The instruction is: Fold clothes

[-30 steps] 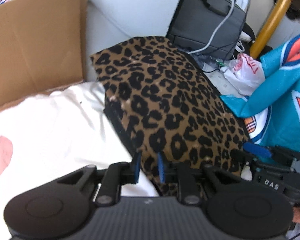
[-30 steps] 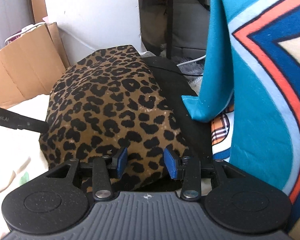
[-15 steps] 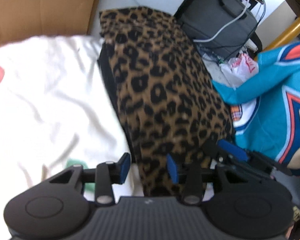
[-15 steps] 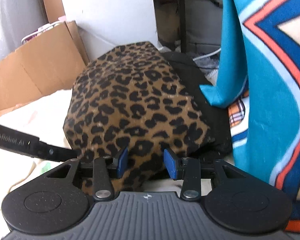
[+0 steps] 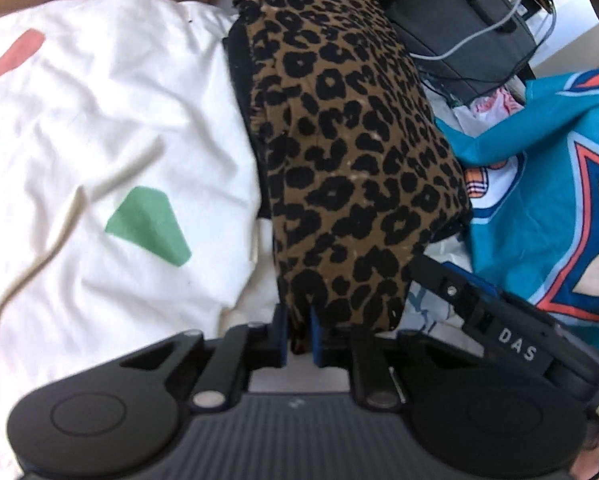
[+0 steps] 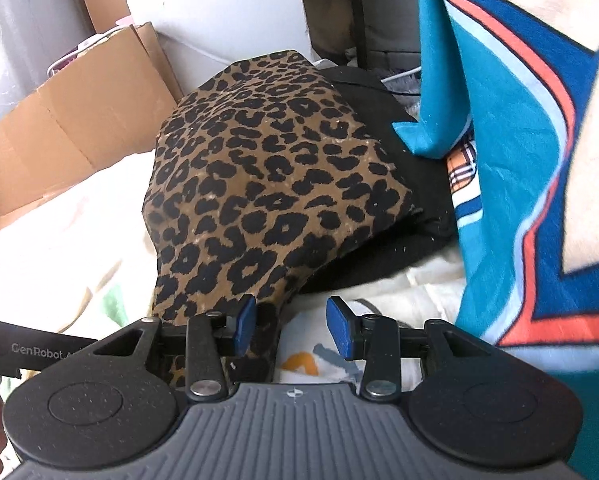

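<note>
A leopard-print garment lies in a folded mound on a white sheet printed with green and red shapes. My left gripper is closing its jaws on the garment's near edge, and a fold of fabric is pinched between the blue pads. In the right wrist view the leopard-print garment rests on a black cloth. My right gripper stands open at the near right corner, its left pad against the fabric. The right gripper also shows low in the left wrist view.
A teal garment with orange and blue print hangs close on the right. A cardboard box stands at the back left by the white wall. A grey bag with a cable sits behind the pile.
My left gripper slid down to the garment's near edge, opened wider, then closed on the fabric. The right gripper drew back toward the near corner with its jaws unchanged.
</note>
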Demonstrator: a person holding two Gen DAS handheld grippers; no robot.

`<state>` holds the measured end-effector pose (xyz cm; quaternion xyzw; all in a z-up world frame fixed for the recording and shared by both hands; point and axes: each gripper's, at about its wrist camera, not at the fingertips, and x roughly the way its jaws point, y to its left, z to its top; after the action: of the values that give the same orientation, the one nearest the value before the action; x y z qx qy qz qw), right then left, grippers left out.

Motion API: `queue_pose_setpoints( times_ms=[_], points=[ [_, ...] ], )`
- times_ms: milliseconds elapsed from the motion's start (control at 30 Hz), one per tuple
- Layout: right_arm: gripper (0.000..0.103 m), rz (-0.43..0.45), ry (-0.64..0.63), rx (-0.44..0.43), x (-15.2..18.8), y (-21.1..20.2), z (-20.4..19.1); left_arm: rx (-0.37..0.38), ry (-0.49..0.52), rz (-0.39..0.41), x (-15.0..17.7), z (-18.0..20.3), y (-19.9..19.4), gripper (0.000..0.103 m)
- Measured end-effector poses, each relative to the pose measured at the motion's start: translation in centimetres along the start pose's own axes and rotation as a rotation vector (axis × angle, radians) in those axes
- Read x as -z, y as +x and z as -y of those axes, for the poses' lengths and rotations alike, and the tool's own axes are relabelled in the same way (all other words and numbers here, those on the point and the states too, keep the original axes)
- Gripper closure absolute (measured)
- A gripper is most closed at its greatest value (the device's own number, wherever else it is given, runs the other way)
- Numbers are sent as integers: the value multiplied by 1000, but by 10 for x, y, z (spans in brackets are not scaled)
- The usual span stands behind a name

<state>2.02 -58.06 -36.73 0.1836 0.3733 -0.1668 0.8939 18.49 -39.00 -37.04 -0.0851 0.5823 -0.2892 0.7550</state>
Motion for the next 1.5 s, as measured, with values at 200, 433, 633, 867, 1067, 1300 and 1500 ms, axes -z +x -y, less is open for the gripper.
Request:
queue_pose_setpoints(
  times_ms=[200,433,633,867,1067,1300,1500],
  points=[
    [57,5,40,-6,-3,-8,-4,-20,-11,-52,4,2,-9,89],
    [55,21,118,14,-13,-17,-13,-127,-16,-50,-8,2,-52,37],
    [10,-11,154,51,-32,-31,-26,-182,-55,-94,-24,3,-78,12],
    [8,-87,247,58,-58,-61,-40,-247,-70,-131,-34,5,-128,7],
    [8,-150,269,50,-80,-95,-62,-299,-124,-104,-44,2,-191,6],
    [7,-208,289,0,-108,-147,-84,-336,-123,-68,-47,5,-249,5],
    [5,-189,294,-38,-139,-208,-101,-381,-129,-37,-47,5,-303,3]
  ],
)
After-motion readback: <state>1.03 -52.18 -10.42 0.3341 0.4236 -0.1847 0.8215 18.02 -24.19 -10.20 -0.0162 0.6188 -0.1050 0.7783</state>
